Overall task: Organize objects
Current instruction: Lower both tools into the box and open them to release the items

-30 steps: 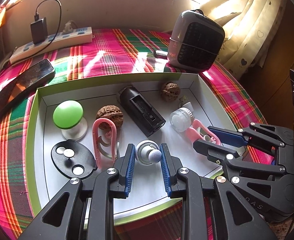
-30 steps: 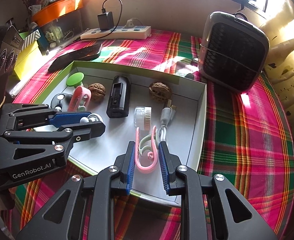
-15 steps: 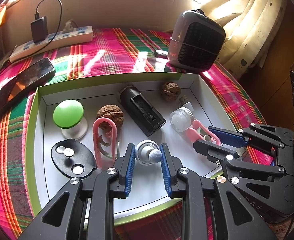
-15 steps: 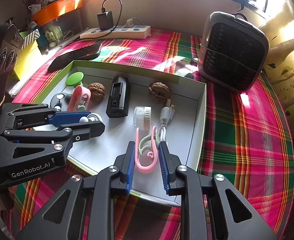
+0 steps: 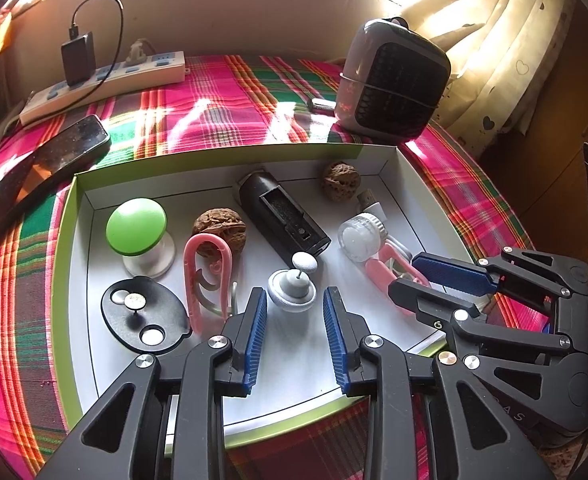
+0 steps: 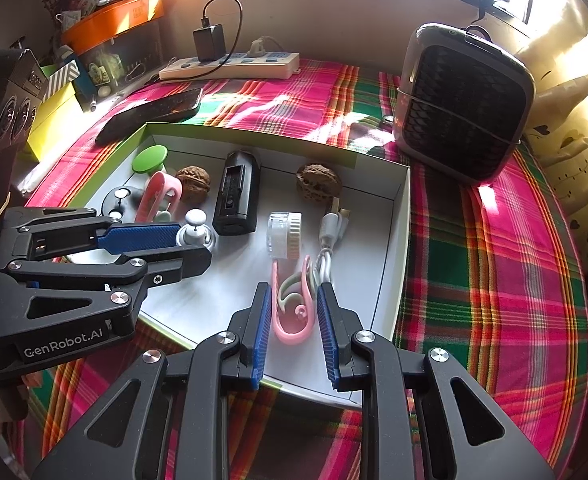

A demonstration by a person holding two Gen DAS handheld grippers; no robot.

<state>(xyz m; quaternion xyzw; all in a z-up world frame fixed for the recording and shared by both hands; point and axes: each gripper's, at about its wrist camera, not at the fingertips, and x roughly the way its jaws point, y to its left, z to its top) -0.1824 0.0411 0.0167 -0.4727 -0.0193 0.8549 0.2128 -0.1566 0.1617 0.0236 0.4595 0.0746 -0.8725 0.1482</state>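
Claws part over the tray

Left claw [image 5: 294,308] has just been opening; the small silver knob [image 5: 292,291] stands free between its pads on the white tray [image 5: 78,280]. Light, hard and smooth, it likely slips unless pinched at its wide base. Right claw [image 6: 294,312] closes narrowly on the pink clip [image 6: 292,312], thin, springy plastic, best held across both arms.

Woven plaid cloth [image 5: 222,92] – rough walnuts [image 5: 220,227], glossy plastic clip [image 6: 292,312] – smooth card box [image 5: 74,240].
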